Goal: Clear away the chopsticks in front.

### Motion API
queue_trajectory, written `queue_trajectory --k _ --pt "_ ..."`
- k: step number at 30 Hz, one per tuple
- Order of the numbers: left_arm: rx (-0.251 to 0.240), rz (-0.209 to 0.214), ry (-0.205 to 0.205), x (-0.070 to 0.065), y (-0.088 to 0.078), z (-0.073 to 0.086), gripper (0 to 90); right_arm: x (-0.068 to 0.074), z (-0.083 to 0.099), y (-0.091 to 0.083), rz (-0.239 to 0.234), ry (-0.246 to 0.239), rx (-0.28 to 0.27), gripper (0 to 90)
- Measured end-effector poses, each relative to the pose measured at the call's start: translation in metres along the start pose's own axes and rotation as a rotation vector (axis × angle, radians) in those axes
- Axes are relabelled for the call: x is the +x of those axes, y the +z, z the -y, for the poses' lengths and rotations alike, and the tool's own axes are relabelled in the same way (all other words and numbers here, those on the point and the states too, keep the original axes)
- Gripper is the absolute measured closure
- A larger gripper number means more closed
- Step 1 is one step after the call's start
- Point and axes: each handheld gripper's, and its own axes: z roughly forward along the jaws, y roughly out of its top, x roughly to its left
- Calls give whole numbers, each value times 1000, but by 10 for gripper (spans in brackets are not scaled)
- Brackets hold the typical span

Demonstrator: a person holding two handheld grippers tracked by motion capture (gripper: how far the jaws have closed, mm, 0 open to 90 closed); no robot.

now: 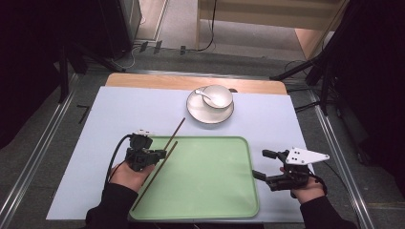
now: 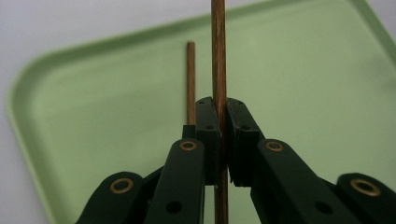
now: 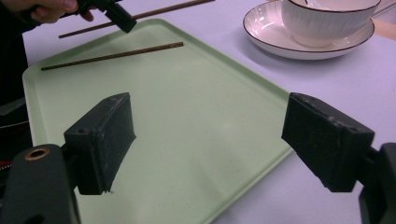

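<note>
- Clamped between the closed jaws of the left gripper (image 1: pixel 160 154), one chopstick (image 2: pixel 218 56) is held over the near-left corner of the green tray (image 1: pixel 210 191), its far end reaching out beyond the tray's far-left edge.
- A second chopstick (image 1: pixel 154 175) is seen slanted on the tray's left side; from the high view its near end appears to cross the tray's left rim.
- The held stick is judged light, thin and rigid, with a smooth wooden surface that could swivel or slip in a narrow pinch.
- A grip close to the middle is judged best for balance; the present pinch seems to sit about there.
- The right gripper (image 1: pixel 260 164) is held just off the tray's right edge, jaws spread wide with nothing between them.
- A white cup (image 1: pixel 218 96) with a spoon (image 1: pixel 203 95) is set on a saucer (image 1: pixel 210 117) beyond the tray's far edge; these are breakable and lie near the stick's far tip.
- The tray's raised rim is judged a catch point for a long stick lowered at an angle.
- Open room is offered by the tray's bare centre and right half.
</note>
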Motion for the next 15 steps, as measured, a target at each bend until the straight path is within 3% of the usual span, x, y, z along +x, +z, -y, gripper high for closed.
queue_trajectory --k 5,13,15 --pt "15 -4 -12 -5 2 17 857 0 0 0 -5 -2 3 171" --pt "79 -24 -32 -8 14 40 856 0 0 0 -2 -2 -1 171" --pt "73 -27 -40 -8 14 41 854 1 0 -1 -1 0 -1 171"
